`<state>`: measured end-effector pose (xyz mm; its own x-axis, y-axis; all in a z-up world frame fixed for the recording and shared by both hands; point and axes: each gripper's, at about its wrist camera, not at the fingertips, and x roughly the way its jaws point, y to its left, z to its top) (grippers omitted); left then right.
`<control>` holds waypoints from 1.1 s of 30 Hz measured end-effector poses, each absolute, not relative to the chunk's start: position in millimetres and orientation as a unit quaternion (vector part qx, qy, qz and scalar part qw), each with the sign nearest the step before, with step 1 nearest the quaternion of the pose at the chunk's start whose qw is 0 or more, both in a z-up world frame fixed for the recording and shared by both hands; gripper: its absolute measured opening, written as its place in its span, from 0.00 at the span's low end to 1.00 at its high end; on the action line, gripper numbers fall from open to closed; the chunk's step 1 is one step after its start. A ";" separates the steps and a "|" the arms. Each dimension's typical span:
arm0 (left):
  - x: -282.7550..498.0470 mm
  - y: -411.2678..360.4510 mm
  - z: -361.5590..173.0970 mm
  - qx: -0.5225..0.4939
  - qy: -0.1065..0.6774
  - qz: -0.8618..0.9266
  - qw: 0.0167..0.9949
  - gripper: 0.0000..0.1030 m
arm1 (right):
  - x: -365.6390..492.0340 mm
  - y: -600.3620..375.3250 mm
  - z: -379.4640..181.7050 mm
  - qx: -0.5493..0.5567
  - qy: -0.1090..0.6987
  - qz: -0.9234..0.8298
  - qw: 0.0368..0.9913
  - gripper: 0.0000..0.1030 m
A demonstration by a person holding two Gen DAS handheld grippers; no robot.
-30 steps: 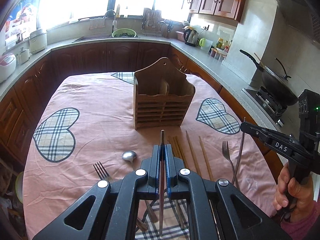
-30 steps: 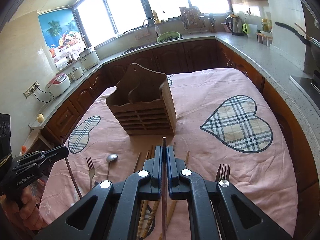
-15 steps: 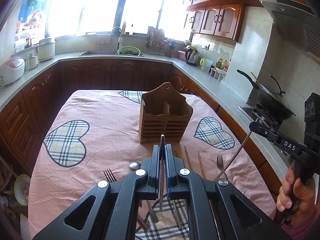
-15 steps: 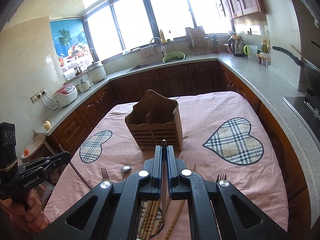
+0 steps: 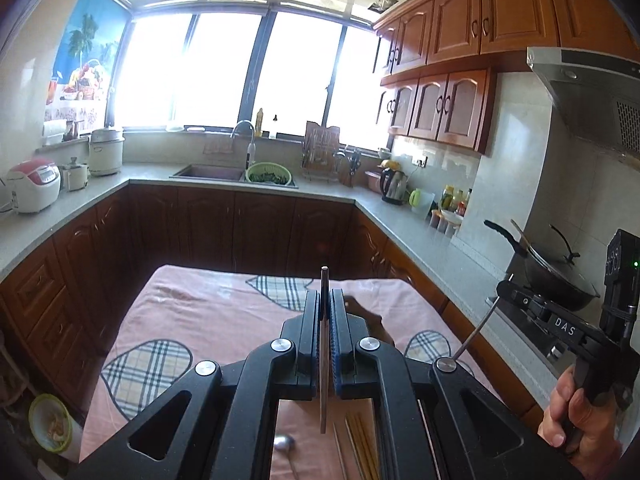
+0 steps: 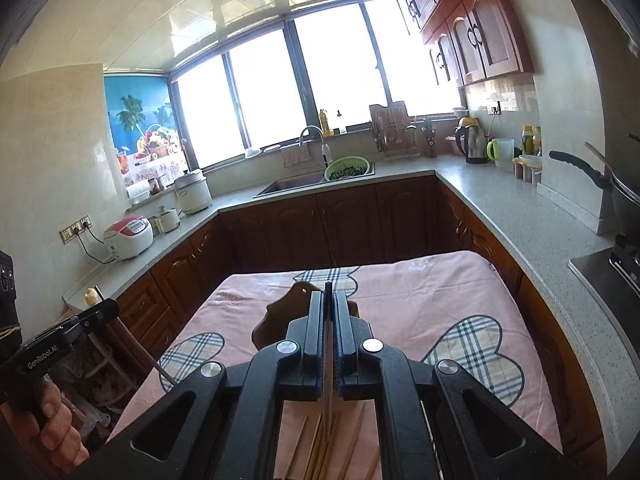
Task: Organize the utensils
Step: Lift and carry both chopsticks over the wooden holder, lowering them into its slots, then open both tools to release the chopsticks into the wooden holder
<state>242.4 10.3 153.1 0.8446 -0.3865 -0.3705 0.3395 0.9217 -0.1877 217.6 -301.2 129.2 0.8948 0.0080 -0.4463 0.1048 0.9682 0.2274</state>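
My left gripper [image 5: 325, 294] is shut on a thin metal chopstick [image 5: 324, 352] that runs between the pads and sticks out past the tips. My right gripper [image 6: 328, 295] is shut on another metal chopstick [image 6: 328, 360] the same way; it also shows at the right of the left wrist view [image 5: 506, 286]. The wooden utensil holder [image 6: 276, 316] stands on the pink table, mostly hidden behind the fingers in both views. Wooden chopsticks [image 6: 320, 446] lie on the cloth below my right gripper. A spoon [image 5: 284, 444] and more chopsticks [image 5: 362, 444] lie below my left gripper.
The table has a pink cloth [image 6: 420, 300] with plaid hearts. Kitchen counters wrap around it, with a sink [image 5: 208, 172], rice cookers [image 5: 34, 186], a kettle [image 6: 472, 144] and a wok [image 5: 560, 280] on the stove at the right.
Both grippers have risen and tilted upward, each still holding its metal chopstick. The holder and the utensils on the table have dropped low in both views.
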 end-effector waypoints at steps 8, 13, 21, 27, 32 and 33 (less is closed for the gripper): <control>297.3 -7.1 158.5 -0.072 0.168 -0.172 0.968 0.03 | 275.8 -325.2 152.1 0.145 0.189 -0.036 0.970 0.04; 346.3 -18.5 118.7 -0.098 0.180 -0.161 0.965 0.03 | 309.2 -326.3 130.7 0.148 0.192 -0.044 0.969 0.04; 421.6 -38.8 38.6 -0.142 0.234 -0.134 0.952 0.03 | 341.0 -327.4 60.8 0.180 0.231 -0.043 0.955 0.04; 455.9 -53.4 17.3 -0.136 0.262 -0.134 0.946 0.03 | 348.2 -328.0 28.8 0.184 0.257 -0.042 0.948 0.04; 447.8 -57.4 15.7 -0.115 0.250 -0.132 0.952 0.04 | 347.6 -337.1 26.1 0.190 0.259 -0.045 0.946 0.04; 446.1 -60.3 17.4 -0.113 0.250 -0.135 0.952 0.04 | 347.7 -338.7 25.7 0.191 0.261 -0.046 0.945 0.05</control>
